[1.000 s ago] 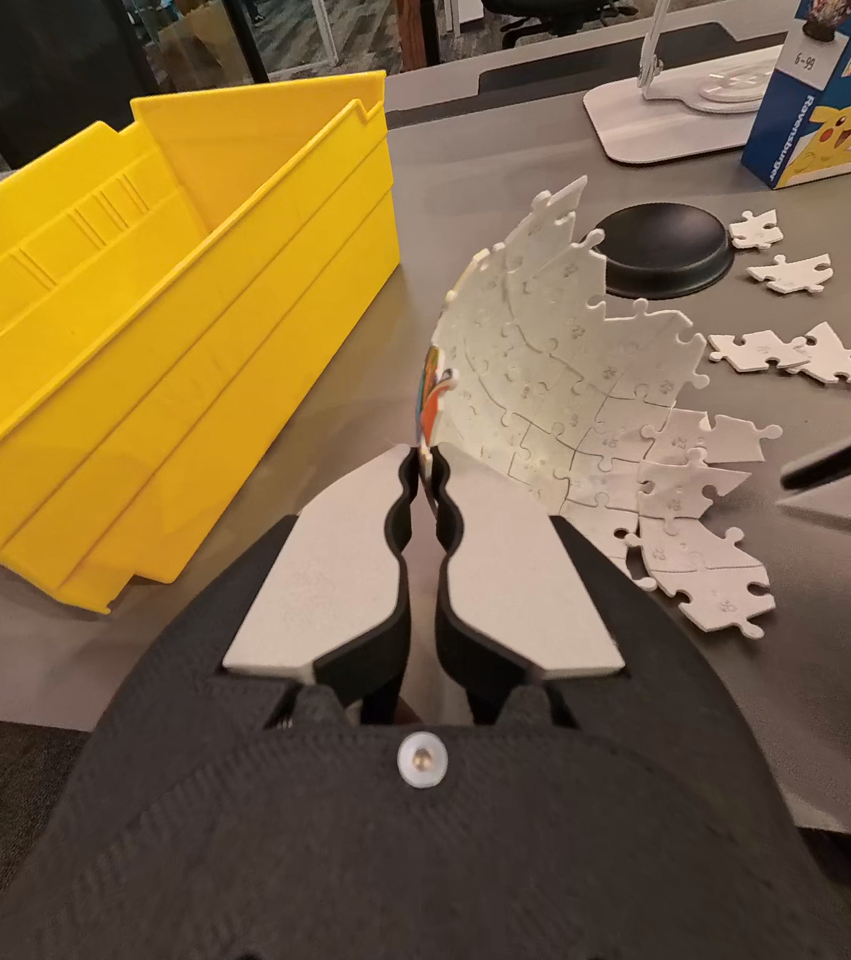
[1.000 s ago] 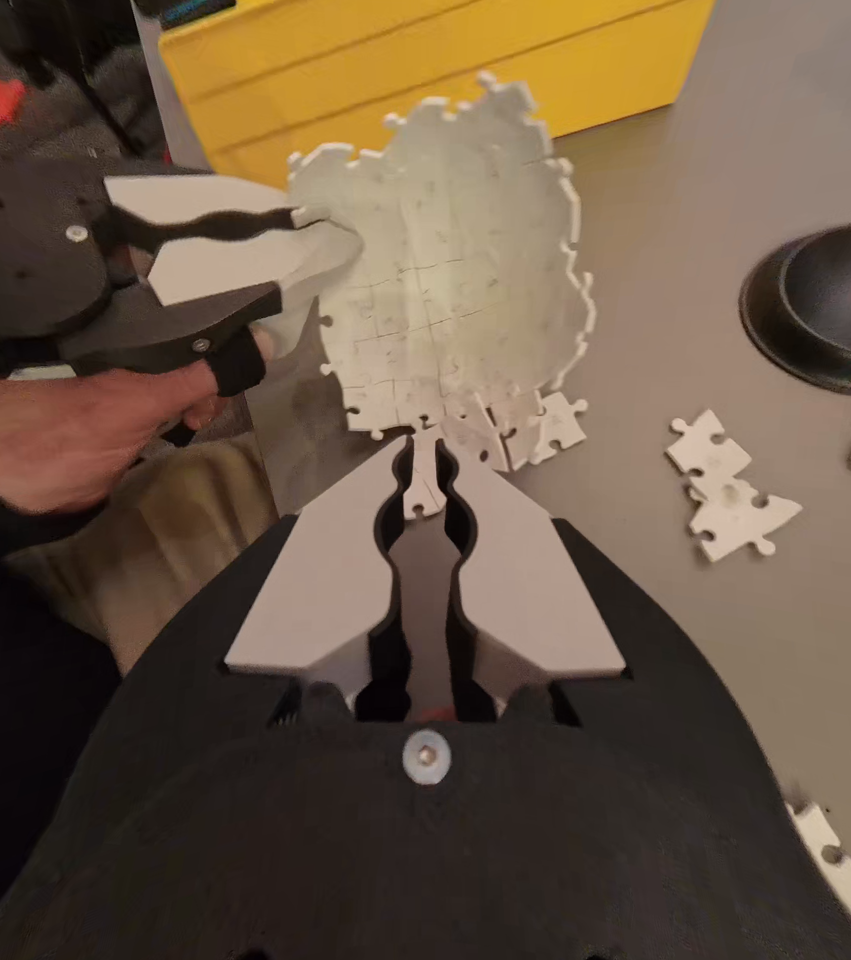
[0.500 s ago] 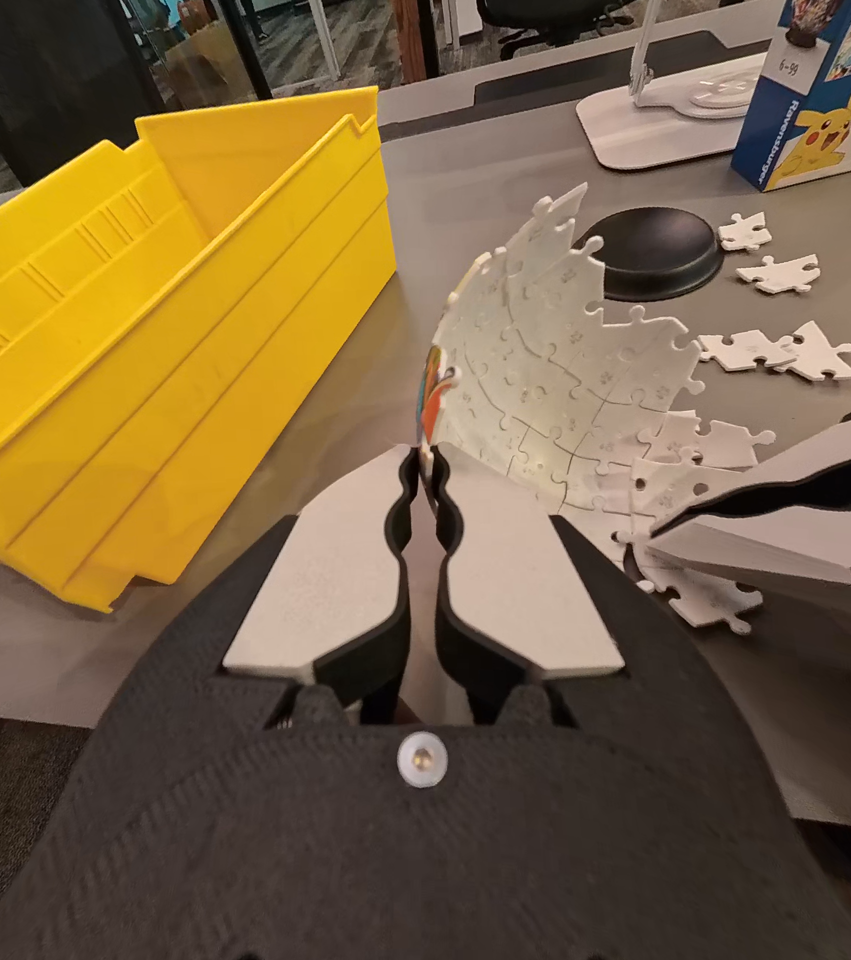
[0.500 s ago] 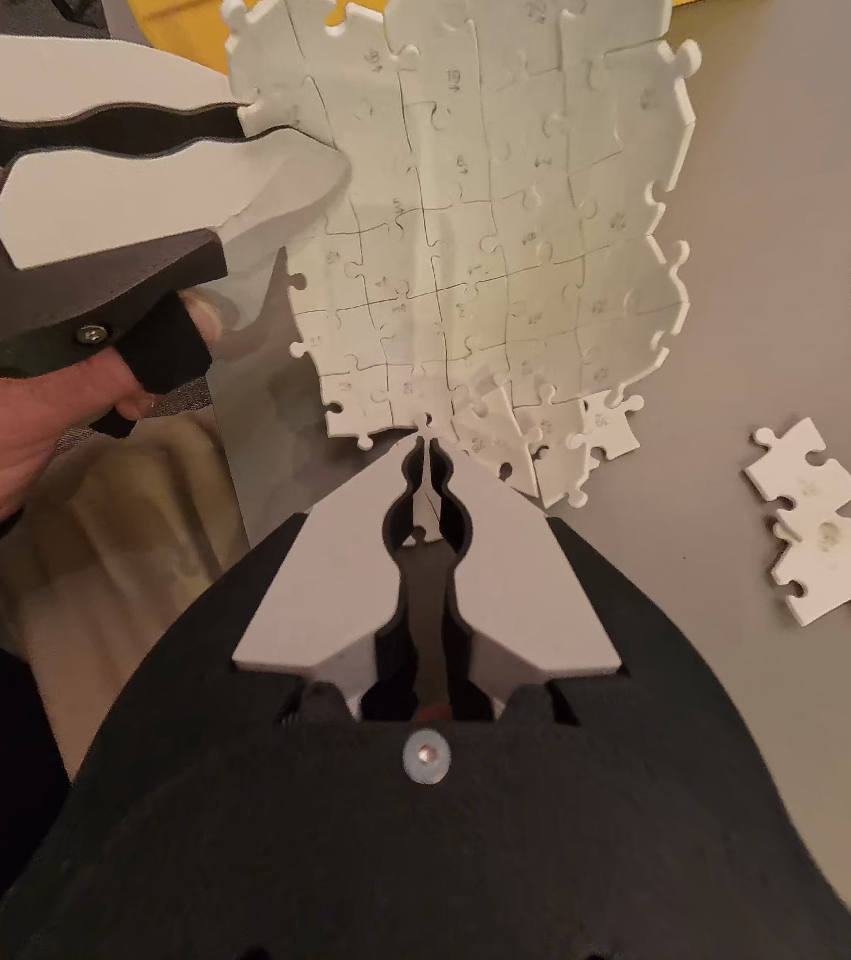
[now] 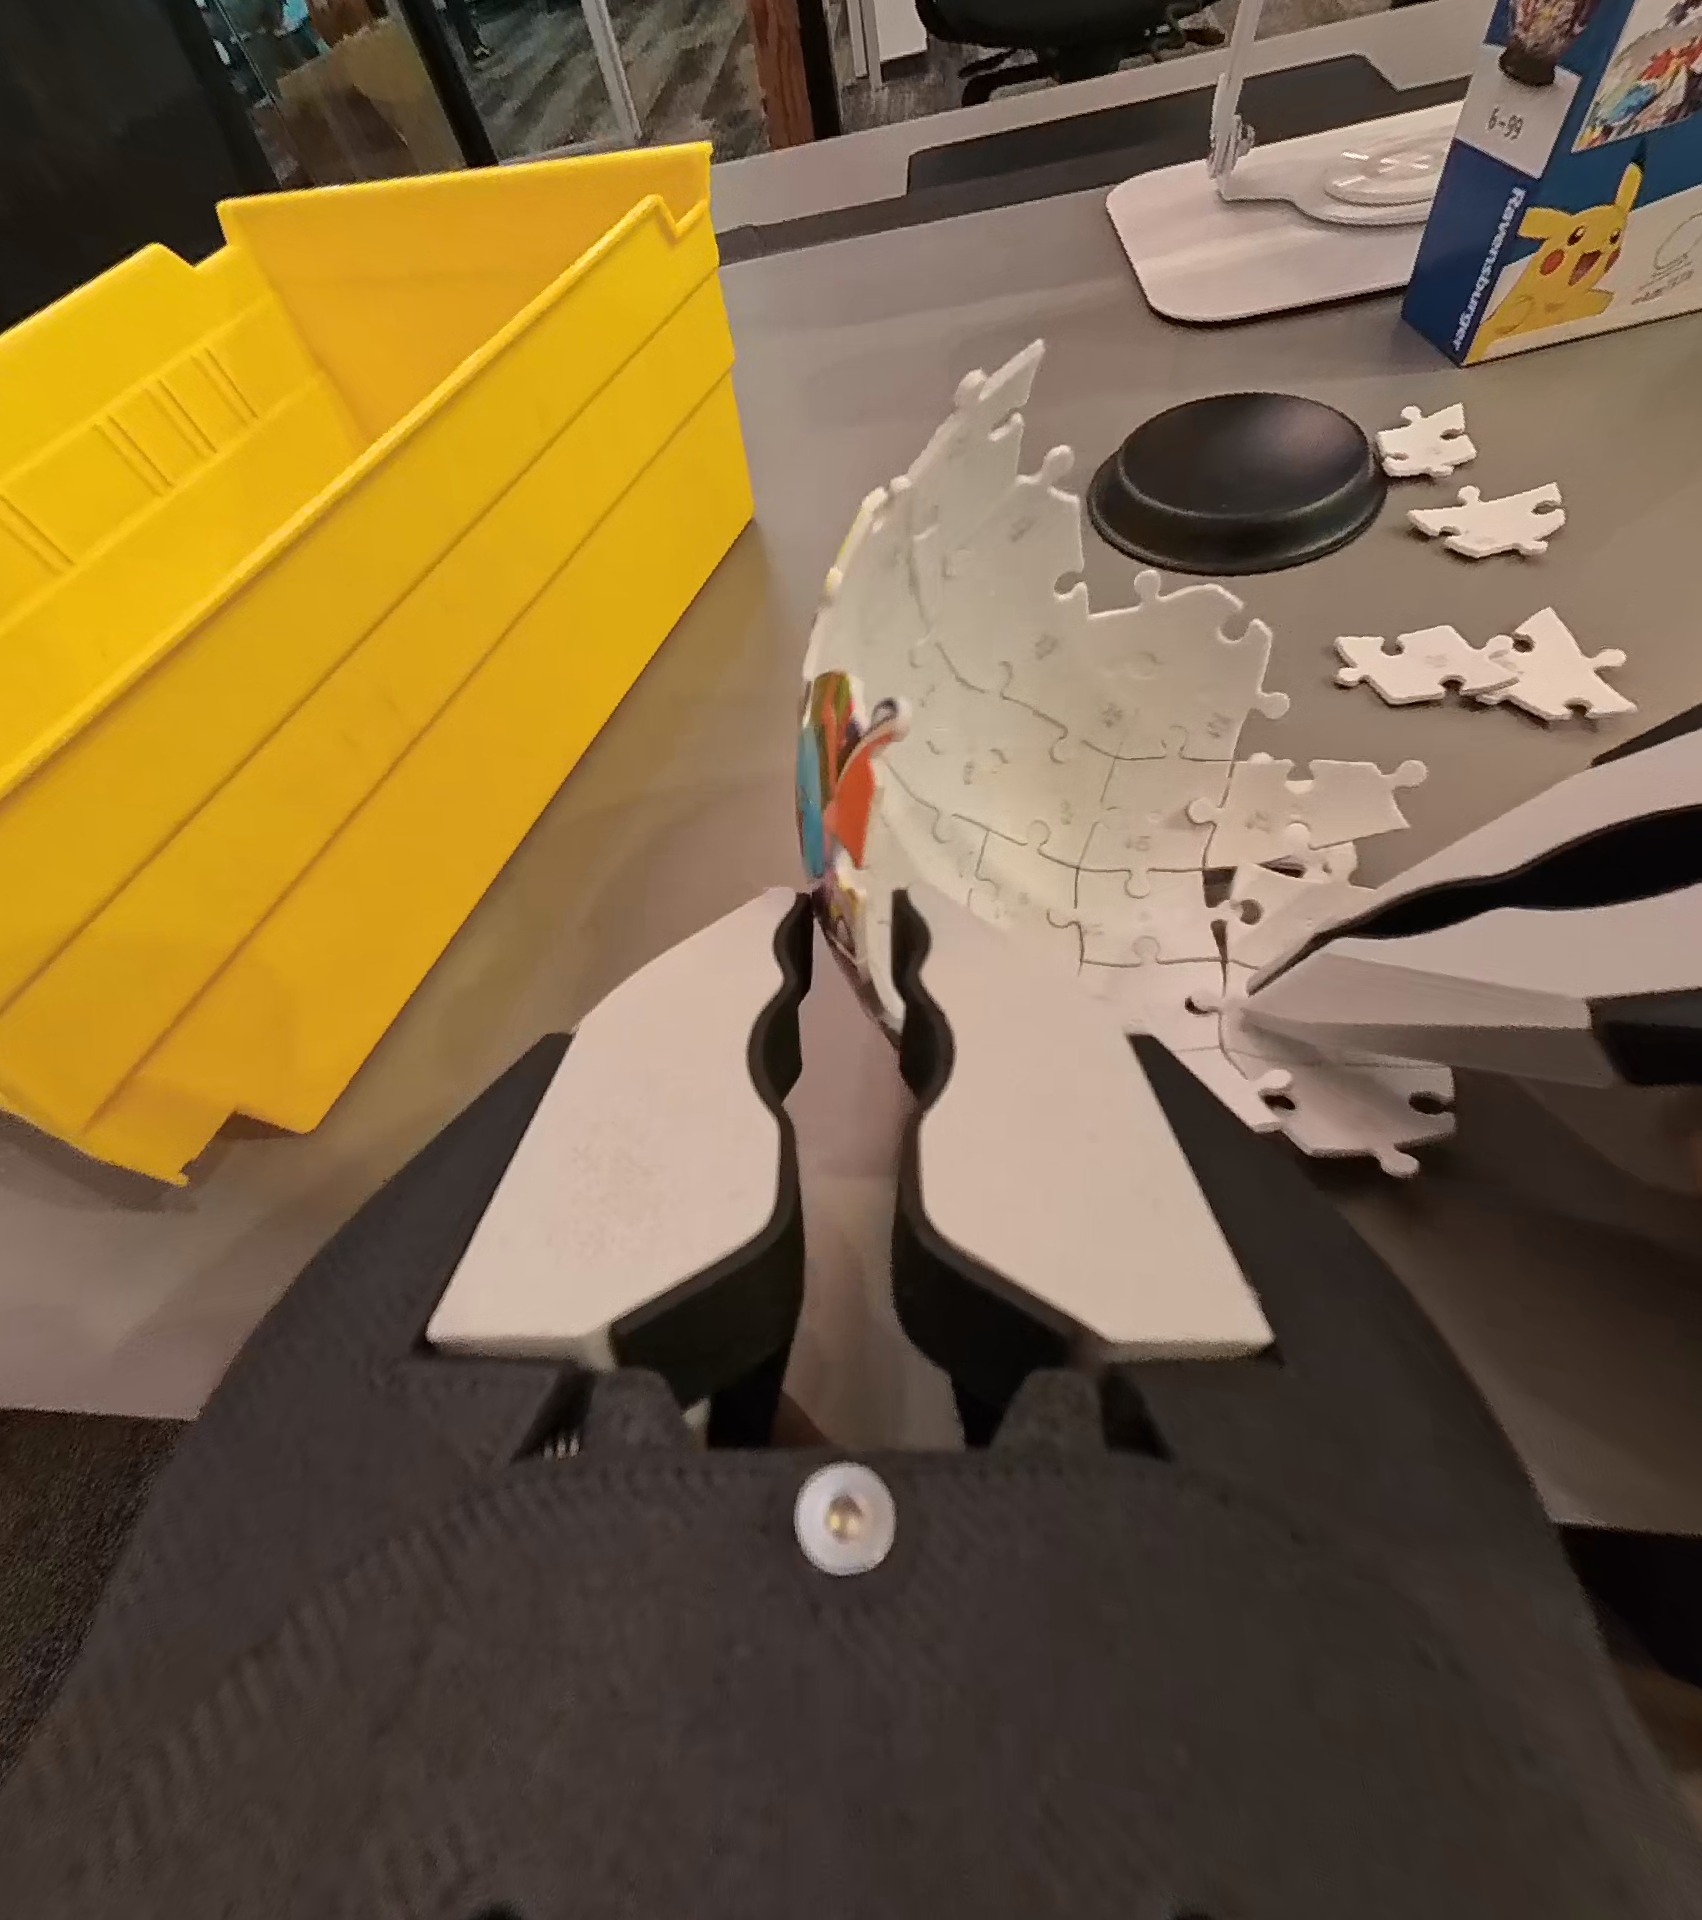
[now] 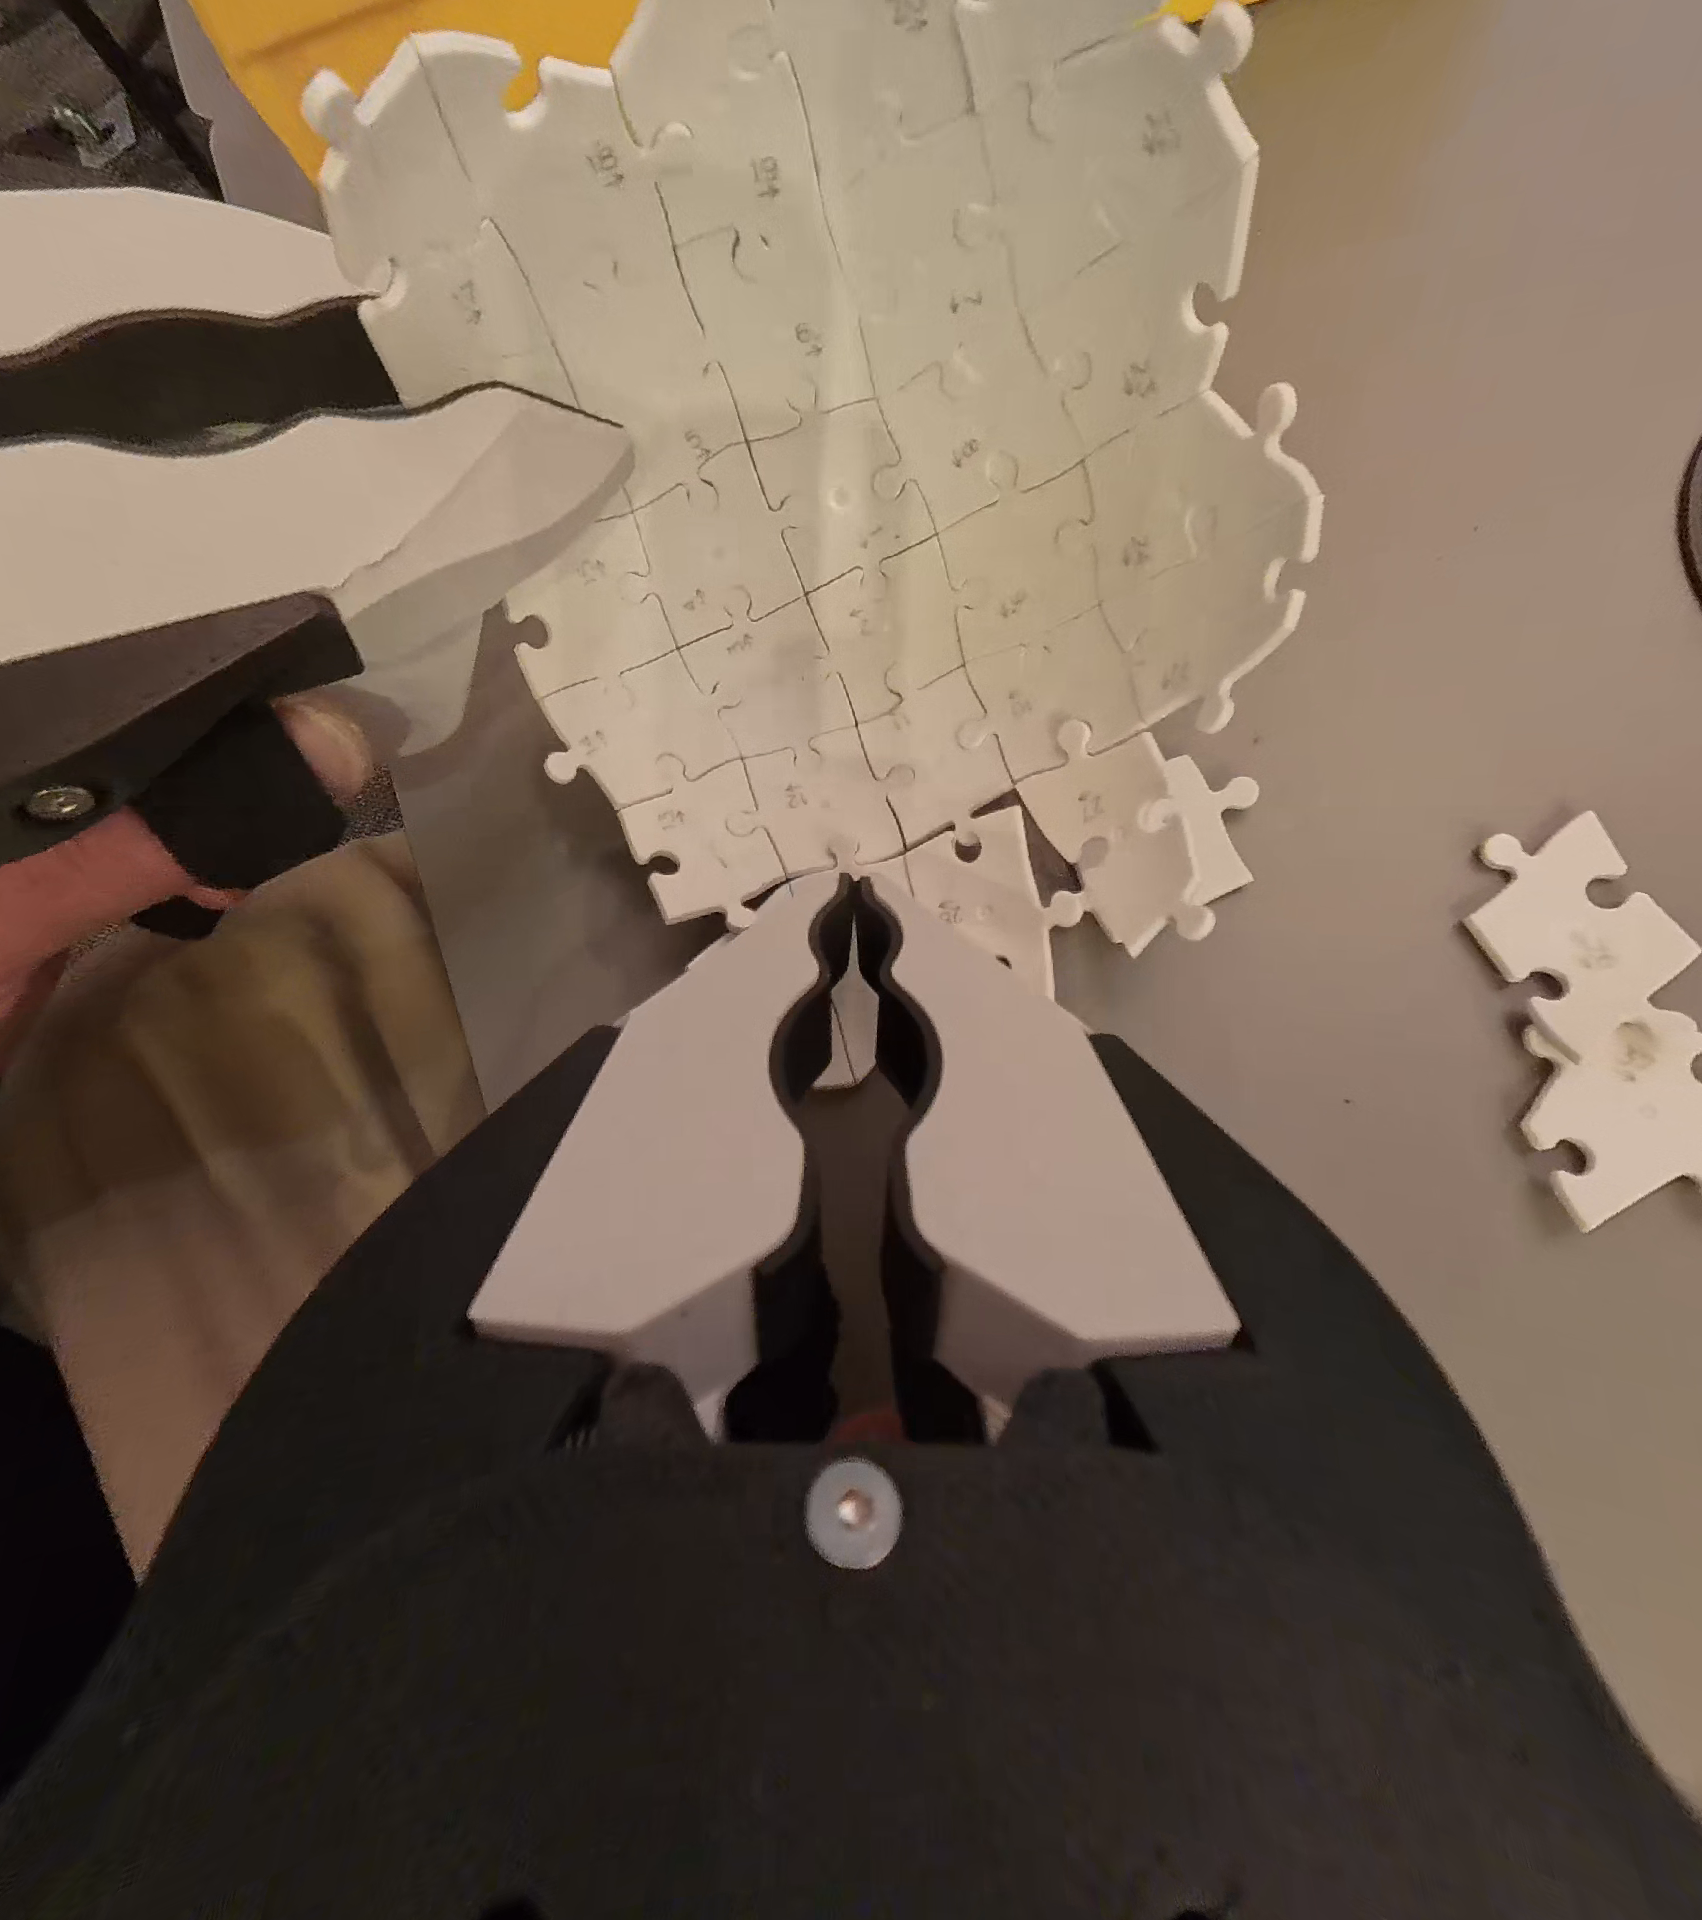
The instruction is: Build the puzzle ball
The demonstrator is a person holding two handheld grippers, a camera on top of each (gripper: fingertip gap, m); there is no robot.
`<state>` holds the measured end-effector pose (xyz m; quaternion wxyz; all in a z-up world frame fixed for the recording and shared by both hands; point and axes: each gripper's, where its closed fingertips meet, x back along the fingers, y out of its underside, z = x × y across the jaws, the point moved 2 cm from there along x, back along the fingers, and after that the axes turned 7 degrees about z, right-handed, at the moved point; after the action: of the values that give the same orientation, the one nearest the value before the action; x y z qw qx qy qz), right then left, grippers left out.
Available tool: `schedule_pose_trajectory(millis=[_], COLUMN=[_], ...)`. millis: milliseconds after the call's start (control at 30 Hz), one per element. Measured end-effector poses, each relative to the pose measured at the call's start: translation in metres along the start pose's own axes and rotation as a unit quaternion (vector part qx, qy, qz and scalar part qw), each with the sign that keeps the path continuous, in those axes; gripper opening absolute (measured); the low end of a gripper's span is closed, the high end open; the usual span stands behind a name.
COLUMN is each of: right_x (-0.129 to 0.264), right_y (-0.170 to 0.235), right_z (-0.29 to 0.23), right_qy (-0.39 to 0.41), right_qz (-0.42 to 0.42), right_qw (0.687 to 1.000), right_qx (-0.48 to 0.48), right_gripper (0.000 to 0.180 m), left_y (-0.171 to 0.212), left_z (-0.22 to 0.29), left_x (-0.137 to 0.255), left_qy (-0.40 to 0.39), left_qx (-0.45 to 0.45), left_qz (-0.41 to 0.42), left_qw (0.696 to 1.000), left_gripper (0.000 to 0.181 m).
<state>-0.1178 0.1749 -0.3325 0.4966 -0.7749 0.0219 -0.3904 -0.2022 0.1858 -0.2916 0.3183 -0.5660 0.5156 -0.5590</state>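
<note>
Item: partly built puzzle ball point(image 5: 1023, 748), a curved shell of interlocked white pieces, concave numbered side toward us, printed colour showing only along its left rim; it stands on edge on the grey surface point(image 5: 930, 312), between the yellow bin point(image 5: 307, 582) and the black dome-shaped stand point(image 5: 1236, 483). Our left tongs point(image 5: 852, 920) are closed on the shell's near rim, one finger on each face, which we judge is what keeps the shell upright and steady. Our right tongs point(image 6: 852, 899) are drawn narrow on a single white piece point(image 6: 852, 1023), held edge-on, their tips touching the shell's lower border where a few pieces point(image 6: 1153, 862) sit loosely, not fully seated; we take this as the piece being offered to a gap in that border. Loose pieces point(image 5: 1481, 675) lie back-up on the surface to the right, near the stand, in reach for later picks. The blue puzzle box point(image 5: 1605, 187) stands at the far edge beside a white base point(image 5: 1273, 239). Much of the sphere remains open, so we judge the build to be roughly half done.
</note>
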Motion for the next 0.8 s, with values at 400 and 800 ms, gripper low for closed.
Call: schedule_pose_trajectory(millis=[400,800], right_x=[-0.007,-0.023], right_y=[-0.004,-0.013], right_z=[0.001,-0.007], right_qy=[-0.013,-0.059], right_qz=[-0.015,-0.036], right_qw=[1.000,0.998], right_qx=[0.005,0.000], right_gripper=[0.000,0.000], left_y=[0.002,-0.001], left_z=[-0.002,-0.013], left_x=[0.010,0.017], left_qy=[-0.002,-0.015], left_qx=[0.001,-0.027], left_qz=[-0.002,-0.002], left_qw=[1.000,1.000], left_gripper=[0.011,0.010])
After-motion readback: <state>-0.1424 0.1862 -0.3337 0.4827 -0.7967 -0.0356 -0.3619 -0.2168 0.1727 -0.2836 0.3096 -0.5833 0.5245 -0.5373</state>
